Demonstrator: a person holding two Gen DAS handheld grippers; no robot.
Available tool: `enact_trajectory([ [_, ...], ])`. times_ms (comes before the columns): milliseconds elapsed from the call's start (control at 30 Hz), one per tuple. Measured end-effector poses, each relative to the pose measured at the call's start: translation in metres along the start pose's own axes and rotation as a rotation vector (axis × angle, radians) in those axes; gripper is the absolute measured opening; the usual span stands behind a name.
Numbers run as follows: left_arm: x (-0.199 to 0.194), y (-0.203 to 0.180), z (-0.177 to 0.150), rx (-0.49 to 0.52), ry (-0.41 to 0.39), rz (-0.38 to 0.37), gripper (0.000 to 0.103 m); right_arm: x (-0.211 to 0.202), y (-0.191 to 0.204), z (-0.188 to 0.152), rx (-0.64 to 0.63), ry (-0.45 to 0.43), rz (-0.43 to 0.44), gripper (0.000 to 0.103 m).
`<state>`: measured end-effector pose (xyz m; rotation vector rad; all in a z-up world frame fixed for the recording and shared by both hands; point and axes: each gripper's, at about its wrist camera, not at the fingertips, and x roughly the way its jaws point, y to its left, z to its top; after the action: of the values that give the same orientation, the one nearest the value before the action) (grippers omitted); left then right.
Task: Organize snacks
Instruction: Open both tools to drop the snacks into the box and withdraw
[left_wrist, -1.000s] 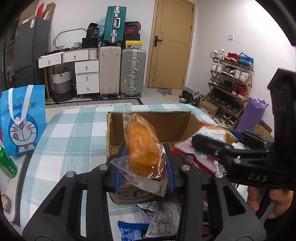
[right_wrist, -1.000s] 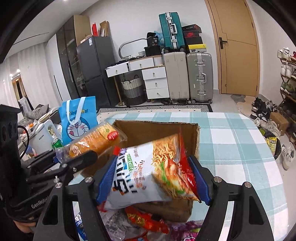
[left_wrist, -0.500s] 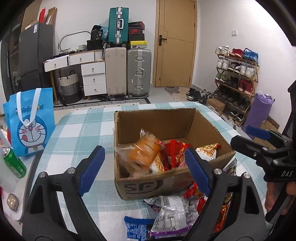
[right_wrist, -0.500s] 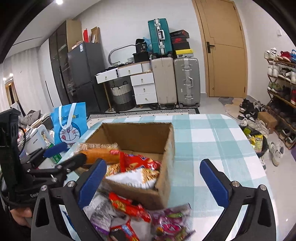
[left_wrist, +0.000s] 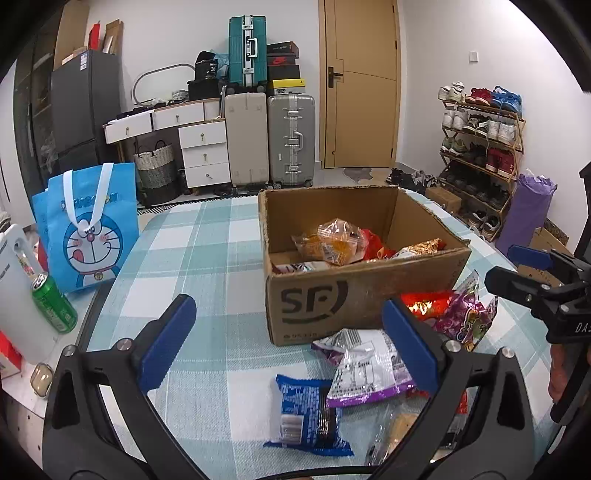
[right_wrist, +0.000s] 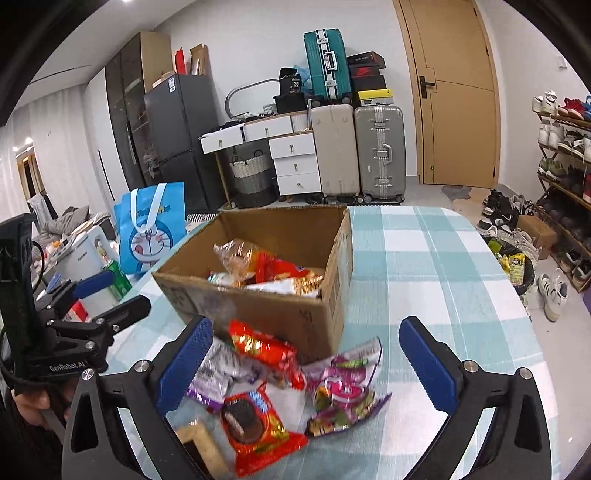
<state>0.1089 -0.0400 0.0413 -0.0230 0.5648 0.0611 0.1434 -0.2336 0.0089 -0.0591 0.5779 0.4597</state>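
Note:
An open cardboard box (left_wrist: 365, 291) stands on the checked tablecloth and holds several snack bags, with an orange bag (left_wrist: 328, 242) on top; it also shows in the right wrist view (right_wrist: 266, 306). Loose snacks lie in front of it: a blue packet (left_wrist: 308, 413), a white and purple bag (left_wrist: 369, 369), a red cookie packet (right_wrist: 255, 421), a purple candy bag (right_wrist: 343, 391). My left gripper (left_wrist: 288, 343) is open and empty above the blue packet. My right gripper (right_wrist: 306, 365) is open and empty above the loose snacks.
A blue Doraemon bag (left_wrist: 88, 225), a green can (left_wrist: 53, 301) and a white kettle (right_wrist: 83, 258) stand at the table's left edge. Suitcases, drawers and a shoe rack (left_wrist: 480, 147) are beyond the table.
Both grippers opened and dropped their bags into the box: the left the orange bag, the right the noodle snack bag. Both then drew back toward the loose snacks.

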Motion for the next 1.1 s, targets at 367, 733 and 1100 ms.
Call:
enact_trajectory([
  [367,-0.018,0.016,-0.021,-0.050,-0.023,-0.005,0.102,-0.008,0.005,-0.015,-0.032,0.025,0.013,0.102],
  [733,-0.015,0.027,-0.033,-0.088,0.004,-0.011,0.102,-0.001,0.015,-0.024,-0.061,0.059,0.018,0.102],
  [1100,-0.005,0.022,-0.044,-0.060,0.020,0.031,0.102,0.006,0.003,-0.026,-0.020,0.099,-0.025,0.102],
])
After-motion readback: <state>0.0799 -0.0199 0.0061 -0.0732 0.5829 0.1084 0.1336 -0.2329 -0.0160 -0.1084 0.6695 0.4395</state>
